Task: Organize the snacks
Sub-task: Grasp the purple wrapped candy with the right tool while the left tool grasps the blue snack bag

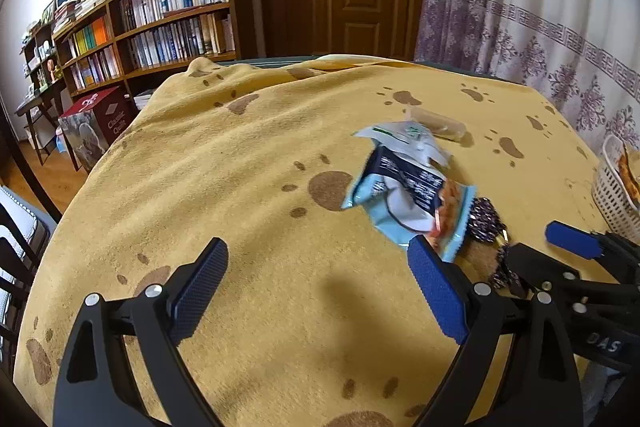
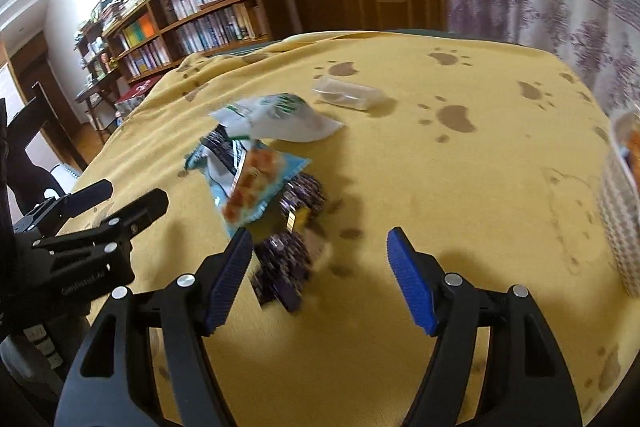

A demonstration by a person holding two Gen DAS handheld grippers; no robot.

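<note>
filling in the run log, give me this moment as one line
phase: approach | left gripper: open, empty | right gripper: open, over dark purple packet | snack pile: on yellow paw-print cloth | white basket: at right edge

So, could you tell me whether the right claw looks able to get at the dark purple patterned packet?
Probably yes: the right claw is open, the dark purple patterned packet lies just ahead between its fingers, nothing covering it.

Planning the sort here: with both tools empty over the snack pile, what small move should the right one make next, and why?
Probably ease the right tool forward and down onto the dark purple packet and close. It stands open and empty, that packet lies nearest between its fingers, and the white basket waits at right.
</note>
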